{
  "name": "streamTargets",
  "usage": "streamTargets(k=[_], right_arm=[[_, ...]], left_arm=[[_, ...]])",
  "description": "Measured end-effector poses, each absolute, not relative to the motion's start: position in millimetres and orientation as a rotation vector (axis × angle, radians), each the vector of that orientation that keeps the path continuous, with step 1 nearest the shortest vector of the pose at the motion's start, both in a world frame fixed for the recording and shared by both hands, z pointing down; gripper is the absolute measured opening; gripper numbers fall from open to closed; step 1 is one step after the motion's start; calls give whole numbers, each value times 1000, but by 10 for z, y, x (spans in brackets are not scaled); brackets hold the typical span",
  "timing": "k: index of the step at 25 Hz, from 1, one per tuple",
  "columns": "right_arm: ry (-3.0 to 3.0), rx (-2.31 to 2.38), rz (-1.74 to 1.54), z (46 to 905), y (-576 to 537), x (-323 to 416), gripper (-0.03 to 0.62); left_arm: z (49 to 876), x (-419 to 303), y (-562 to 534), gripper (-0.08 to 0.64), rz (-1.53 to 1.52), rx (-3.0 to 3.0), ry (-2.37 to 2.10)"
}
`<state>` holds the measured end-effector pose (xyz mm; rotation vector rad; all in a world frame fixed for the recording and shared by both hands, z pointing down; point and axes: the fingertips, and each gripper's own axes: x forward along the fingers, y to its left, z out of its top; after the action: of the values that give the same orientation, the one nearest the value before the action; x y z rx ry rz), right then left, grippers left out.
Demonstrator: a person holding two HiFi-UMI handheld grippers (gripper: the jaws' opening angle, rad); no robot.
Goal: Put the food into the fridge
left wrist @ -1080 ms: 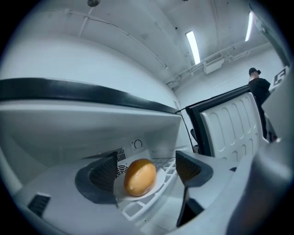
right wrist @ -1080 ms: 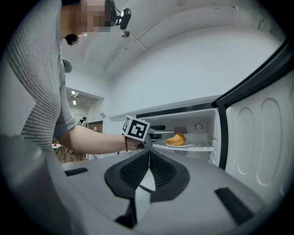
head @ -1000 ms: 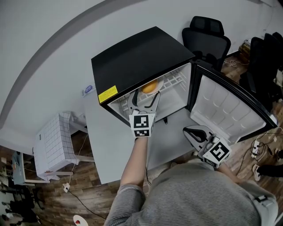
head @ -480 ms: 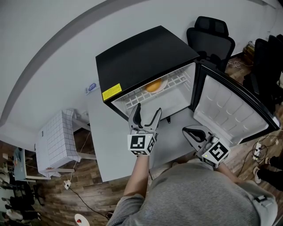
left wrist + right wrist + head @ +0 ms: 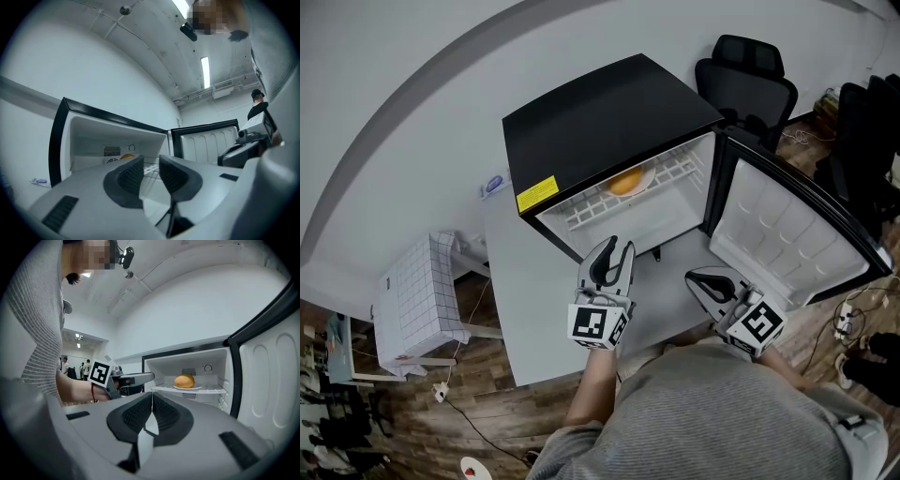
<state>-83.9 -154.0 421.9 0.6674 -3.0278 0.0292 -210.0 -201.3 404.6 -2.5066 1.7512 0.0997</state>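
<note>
An orange bun (image 5: pixel 625 181) lies on a white plate on the wire shelf inside the open black fridge (image 5: pixel 600 122). My left gripper (image 5: pixel 617 251) hangs over the grey table just in front of the fridge opening. Its jaws have just been closing and now stand a narrow gap apart, with nothing between them (image 5: pixel 151 171). My right gripper (image 5: pixel 696 277) is shut and empty, low by the open door. In the right gripper view the shut jaws (image 5: pixel 151 411) point at the bun (image 5: pixel 184 380), with the left gripper (image 5: pixel 136 378) to their left.
The fridge door (image 5: pixel 787 225) swings wide open to the right. The fridge stands on a grey table (image 5: pixel 534 309). A white gridded box (image 5: pixel 417 305) stands left of the table. Black office chairs (image 5: pixel 750 75) stand behind the fridge. Cables lie on the wooden floor.
My left gripper has drawn back out of the fridge toward me, and its jaws have narrowed from wide open. The bun stays on the shelf. The right gripper has kept still.
</note>
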Motion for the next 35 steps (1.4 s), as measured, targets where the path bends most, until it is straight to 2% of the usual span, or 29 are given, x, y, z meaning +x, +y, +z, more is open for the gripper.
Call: streamTargets(k=[2,3,24,35], right_arm=[[-3030,668,24,4215,-1543,-833,12],[-3032,670,23,4218,-1548,-828,12],[-3032,650,32,4223,-1497,-927,12],[-3039,695,50,4263,-1531,-927,12]], left_arm=[[4096,-2051,-1939,19,112,-2572,1715],[4122,-2030,-1905,12,122,-2601,1703],[4252,-1581,-1338,11,167,-2746,1648],[4467,-1219,-1319,11,20,-2797,1601]])
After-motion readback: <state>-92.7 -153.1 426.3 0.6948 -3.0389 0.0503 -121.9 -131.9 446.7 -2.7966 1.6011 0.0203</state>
